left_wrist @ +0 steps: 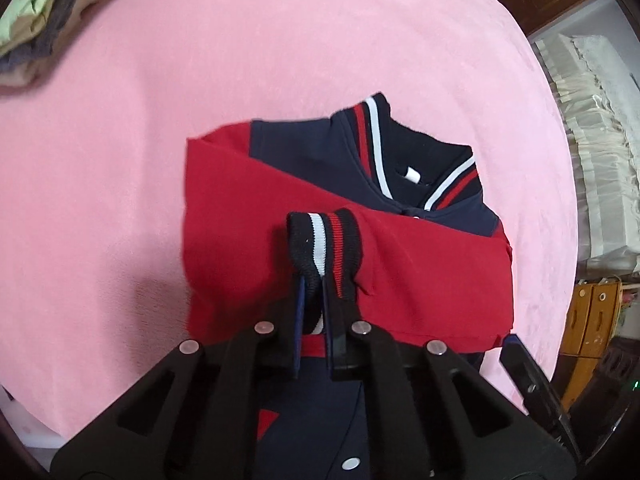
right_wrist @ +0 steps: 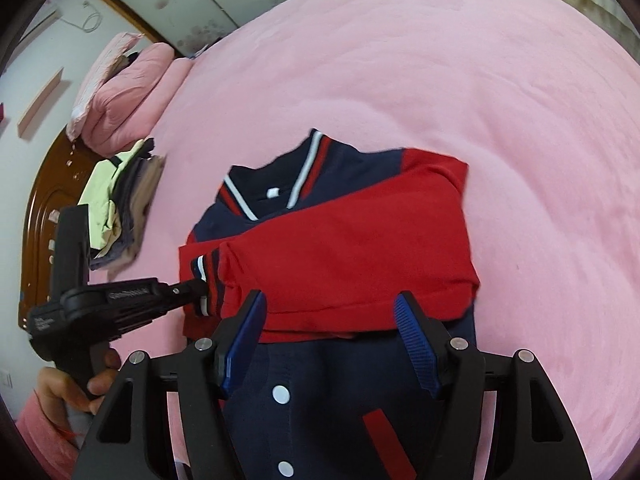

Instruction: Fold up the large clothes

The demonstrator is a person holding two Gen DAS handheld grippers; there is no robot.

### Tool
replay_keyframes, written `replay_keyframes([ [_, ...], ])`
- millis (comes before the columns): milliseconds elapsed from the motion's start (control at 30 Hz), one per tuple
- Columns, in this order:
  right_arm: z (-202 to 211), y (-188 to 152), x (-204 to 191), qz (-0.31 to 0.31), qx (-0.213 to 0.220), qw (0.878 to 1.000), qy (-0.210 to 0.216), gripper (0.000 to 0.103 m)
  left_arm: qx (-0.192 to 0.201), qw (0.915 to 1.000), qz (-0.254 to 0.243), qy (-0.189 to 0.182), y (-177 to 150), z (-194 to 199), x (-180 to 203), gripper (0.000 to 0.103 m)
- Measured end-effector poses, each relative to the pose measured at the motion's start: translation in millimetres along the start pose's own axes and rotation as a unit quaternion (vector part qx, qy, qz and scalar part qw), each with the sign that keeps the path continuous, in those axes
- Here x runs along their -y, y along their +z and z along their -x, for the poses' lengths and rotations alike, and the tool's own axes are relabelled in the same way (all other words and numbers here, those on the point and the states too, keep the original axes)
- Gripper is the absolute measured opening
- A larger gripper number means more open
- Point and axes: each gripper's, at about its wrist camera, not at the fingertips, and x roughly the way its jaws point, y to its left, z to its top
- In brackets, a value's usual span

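Note:
A navy and red varsity jacket (left_wrist: 400,248) lies on the pink bed (left_wrist: 200,120), collar away from me, both red sleeves folded across the chest. My left gripper (left_wrist: 314,284) is shut on the striped black, white and red sleeve cuff (left_wrist: 328,240) and holds it over the red sleeves. In the right wrist view the jacket (right_wrist: 340,240) lies ahead, and the left gripper (right_wrist: 200,284) pinches the cuff (right_wrist: 206,272) from the left. My right gripper (right_wrist: 330,304) is open and empty, its blue pads just above the lower red sleeve edge.
A stack of folded clothes (right_wrist: 120,200) sits on the bed to the left of the jacket, also in the left wrist view (left_wrist: 36,12). Pink pillows (right_wrist: 120,92) and a wooden headboard (right_wrist: 48,216) are beyond it. Cabinets (left_wrist: 588,320) stand past the bed's right edge.

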Motion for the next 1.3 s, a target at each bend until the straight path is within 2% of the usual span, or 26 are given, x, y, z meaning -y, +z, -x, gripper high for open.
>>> replay_keyframes([
  [200, -2.2, 9.9, 0.0, -0.002, -0.005, 1.000, 0.010, 0.068, 0.012, 0.9995, 0.007, 0.029, 2.2, -3.1, -12.6, 0.006],
  [400, -7.0, 13.9, 2.8, -0.013, -0.013, 1.000, 0.010, 0.067, -0.009, 0.9985, 0.001, 0.054, 10.6, -24.0, -27.5, 0.006],
  [500, -14.8, 24.5, -4.1, -0.023, -0.003, 0.999, 0.041, 0.054, -0.007, 0.9971, -0.015, 0.074, 9.7, -31.1, -17.7, 0.006],
  [533, -20.1, 27.5, -7.1, -0.026, -0.006, 0.998, 0.057, 0.047, -0.005, 0.9967, -0.019, 0.078, 9.3, -32.1, -15.4, 0.006],
  [567, -27.5, 30.1, -9.9, -0.029, -0.013, 0.997, 0.075, 0.034, -0.004, 0.9963, -0.021, 0.083, 8.8, -32.9, -14.1, 0.006],
  [600, -40.7, 33.0, -13.6, -0.029, -0.030, 0.995, 0.092, 0.027, -0.003, 0.9962, -0.022, 0.084, 8.7, -34.1, -13.3, 0.007],
  [633, -51.6, 34.7, -16.3, -0.025, -0.046, 0.994, 0.092, 0.020, -0.002, 0.9960, -0.023, 0.086, 9.0, -34.2, -13.5, 0.007],
  [700, -71.2, 36.9, -19.3, -0.003, -0.075, 0.995, 0.058, 0.017, -0.005, 0.9935, -0.031, 0.109, 9.2, -38.4, -13.4, 0.007],
  [767, -81.3, 41.0, -15.8, 0.045, -0.074, 0.996, -0.029, 0.006, -0.003, 0.9917, -0.034, 0.124, 8.8, -41.5, -12.8, 0.007],
  [800, -81.0, 44.7, -8.7, 0.053, -0.063, 0.995, -0.056, 0.000, -0.001, 0.9912, -0.034, 0.128, 8.1, -41.3, -14.6, 0.007],
  [867, -77.3, 52.1, 15.2, 0.028, -0.051, 0.997, -0.043, 0.000, 0.004, 0.9883, -0.031, 0.150, 7.8, -42.6, -18.1, 0.006],
  [900, -74.8, 55.1, 26.6, 0.029, -0.056, 0.997, -0.051, 0.000, 0.002, 0.9840, -0.026, 0.176, 7.7, -44.8, -23.4, 0.006],
  [933, -71.8, 57.9, 37.0, 0.020, -0.048, 0.995, -0.081, 0.000, 0.000, 0.9835, -0.017, 0.180, 7.7, -45.1, -29.2, 0.007],
  [967, -70.1, 60.7, 46.5, 0.007, -0.050, 0.993, -0.106, 0.000, 0.001, 0.9843, 0.000, 0.176, 7.9, -43.9, -36.0, 0.007],
  [1033, -64.5, 66.5, 62.3, -0.036, -0.055, 0.993, -0.102, 0.000, 0.009, 0.9872, 0.039, 0.154, 8.7, -33.6, -45.0, 0.007],
  [1100, -55.7, 71.3, 63.6, -0.051, -0.048, 0.992, -0.101, 0.000, 0.040, 0.9866, 0.042, 0.152, 7.1, -16.1, -42.8, 0.006],
  [1133, -48.6, 73.9, 59.1, -0.046, -0.031, 0.993, -0.101, 0.000, 0.055, 0.9871, 0.035, 0.147, 5.9, -8.1, -39.4, 0.006],
  [1200, -38.2, 78.0, 51.2, -0.043, -0.003, 0.997, -0.071, 0.001, 0.080, 0.9912, 0.014, 0.105, 2.9, 7.0, -25.8, 0.006],
  [1300, -40.2, 80.9, 41.9, -0.045, 0.001, 0.999, -0.002, 0.002, 0.065, 0.9975, -0.010, 0.026, 2.1, 0.3, 0.1, 0.007],
])
